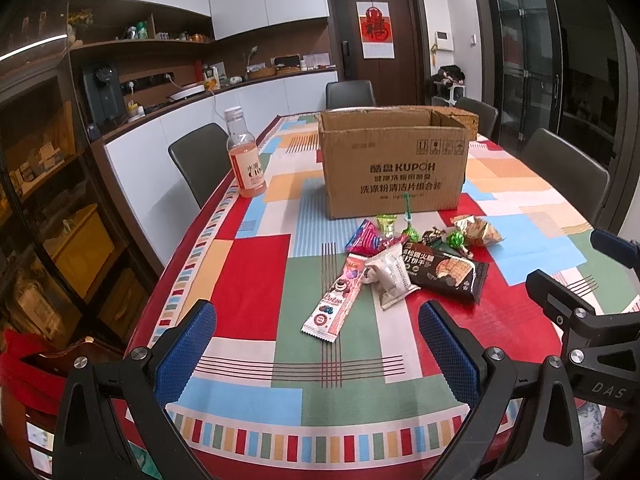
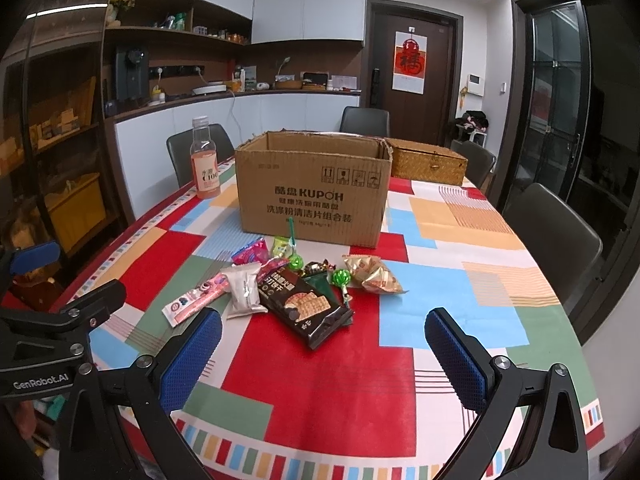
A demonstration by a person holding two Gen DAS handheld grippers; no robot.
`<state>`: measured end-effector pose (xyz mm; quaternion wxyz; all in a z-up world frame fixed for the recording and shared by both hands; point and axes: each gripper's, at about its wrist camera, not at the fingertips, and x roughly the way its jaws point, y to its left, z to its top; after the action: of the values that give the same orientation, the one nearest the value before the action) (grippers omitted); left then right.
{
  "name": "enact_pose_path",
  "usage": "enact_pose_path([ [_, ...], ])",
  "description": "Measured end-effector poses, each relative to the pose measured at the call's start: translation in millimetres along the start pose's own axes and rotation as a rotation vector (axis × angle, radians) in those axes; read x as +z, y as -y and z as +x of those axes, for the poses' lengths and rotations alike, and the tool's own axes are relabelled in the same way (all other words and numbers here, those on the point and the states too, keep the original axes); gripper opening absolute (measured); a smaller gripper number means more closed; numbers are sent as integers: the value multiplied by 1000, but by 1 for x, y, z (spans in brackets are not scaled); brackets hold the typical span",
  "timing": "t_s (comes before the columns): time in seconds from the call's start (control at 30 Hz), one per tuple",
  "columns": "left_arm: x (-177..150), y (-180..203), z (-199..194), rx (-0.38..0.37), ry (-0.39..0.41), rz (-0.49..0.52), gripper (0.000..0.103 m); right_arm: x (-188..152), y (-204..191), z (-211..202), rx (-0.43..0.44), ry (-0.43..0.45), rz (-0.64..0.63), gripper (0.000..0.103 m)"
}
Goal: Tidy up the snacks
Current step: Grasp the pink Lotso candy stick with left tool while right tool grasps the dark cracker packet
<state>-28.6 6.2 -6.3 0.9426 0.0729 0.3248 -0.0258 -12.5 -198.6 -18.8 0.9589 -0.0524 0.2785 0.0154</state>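
Here, two handheld grippers hang above the near edge of a table under a patchwork cloth [image 2: 316,364] of red, blue, green and cream blocks. The left gripper [image 1: 316,350] holds its blue-padded fingers [image 1: 186,346] wide apart and empty; its neighbour's body, seen at the frame's right, reads "DAS". The right gripper [image 2: 322,354] is likewise spread wide with nothing between its pads, while "GenRobot.AI" shows on the other unit at its left.

Just beyond both sets of fingertips, toward the middle of the tabletop, lies the snack pile. A long pink-and-white bar wrapper [image 1: 334,300] sits nearest the left gripper, touching a white packet [image 1: 390,276]. Beside it lies a black biscuit pack [image 2: 306,306] printed with Chinese characters, then a pink packet [image 2: 251,255], green-wrapped lollipops [image 2: 341,279] and a gold crinkled bag [image 2: 372,274].

Farther back stands an open cardboard box [image 2: 312,192] marked "KUPOH" above Chinese text. A bottle of pink drink [image 1: 245,156], labelled "C100", stands near the left edge. Behind the box rests a woven lidded basket [image 2: 428,164].
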Motion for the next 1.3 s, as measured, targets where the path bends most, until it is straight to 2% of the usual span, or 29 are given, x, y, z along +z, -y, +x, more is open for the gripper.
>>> enact_pose_path([
  [0.17,-2,-2,15,4,-11,25,101,1,-8,14,-17,-9,-64,103],
  [0.37,-2,-2,35,4,-30,51,94,2,-18,37,-19,-32,-147,103],
  [0.57,-1,1,63,-30,-88,69,87,0,-27,67,-1,-81,-227,101],
  [0.87,0,11,107,-22,-143,133,79,0,-35,108,9,-128,-315,98],
  [1.1,-3,15,145,-74,-221,141,70,-2,-33,135,21,-185,-326,92],
  [1.3,-2,18,166,-82,-255,153,67,-4,-33,155,37,-230,-321,89],
])
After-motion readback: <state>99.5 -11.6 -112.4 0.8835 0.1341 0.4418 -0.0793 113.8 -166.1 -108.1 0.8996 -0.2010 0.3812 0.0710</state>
